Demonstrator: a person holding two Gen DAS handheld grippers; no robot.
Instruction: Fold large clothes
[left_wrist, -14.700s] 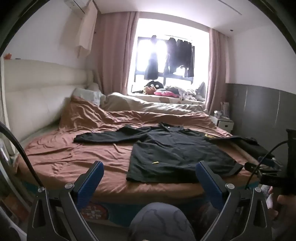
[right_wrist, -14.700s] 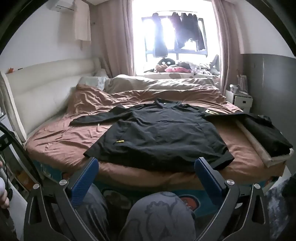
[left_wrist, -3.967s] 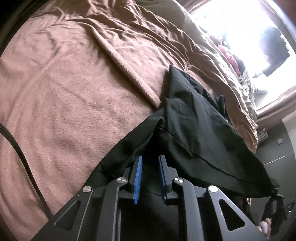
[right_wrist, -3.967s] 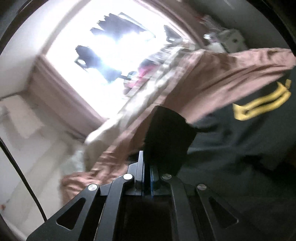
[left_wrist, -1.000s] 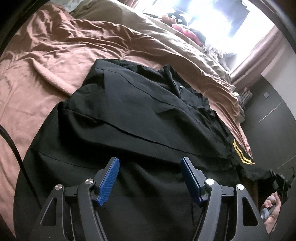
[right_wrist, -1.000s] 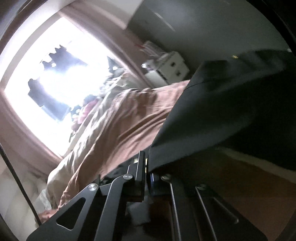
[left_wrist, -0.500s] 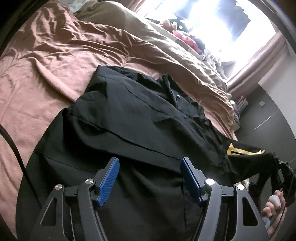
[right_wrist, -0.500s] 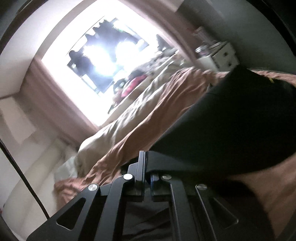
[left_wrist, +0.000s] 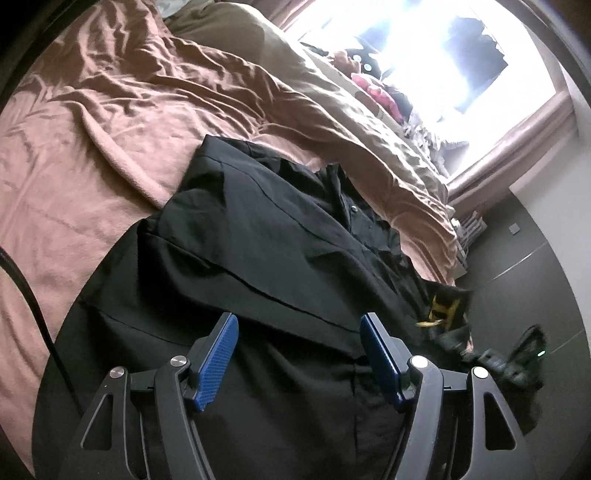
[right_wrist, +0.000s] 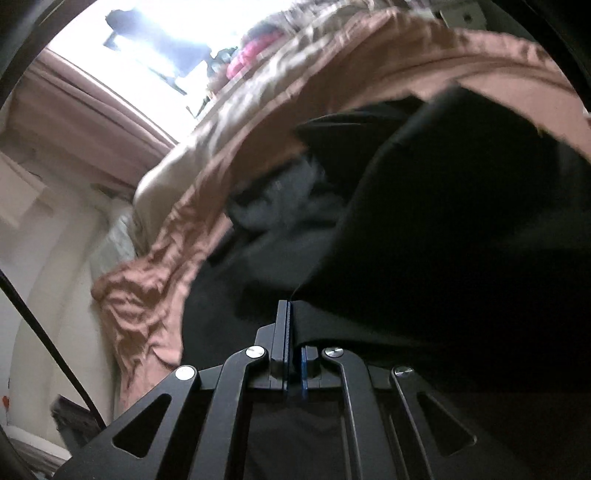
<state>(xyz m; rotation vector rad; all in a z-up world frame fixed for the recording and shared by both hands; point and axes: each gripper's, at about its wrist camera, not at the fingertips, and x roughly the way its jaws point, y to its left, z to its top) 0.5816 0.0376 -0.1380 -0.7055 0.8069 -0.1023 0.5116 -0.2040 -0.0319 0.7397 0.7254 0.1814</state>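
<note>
Black shirt (left_wrist: 258, 251) is lying across the brown bedspread (left_wrist: 74, 155), collar pointing toward the window. Left sleeve is lying folded in over the chest, so I'm judging one side done. Right sleeve (right_wrist: 461, 206) is in progress: I'm clamping it in my right gripper (right_wrist: 291, 332), jaws pressed together on the black cloth, cloth draping off the tips above the body panel. In the left view the yellow-striped cuff (left_wrist: 443, 306) is hanging at the shirt's right edge. My left gripper (left_wrist: 299, 350) is hovering low over the lower front, jaws spread wide, gripping nothing, aiming along the shirt toward the collar. Remaining, I'm guessing: laying this sleeve across, then folding the body up.
</note>
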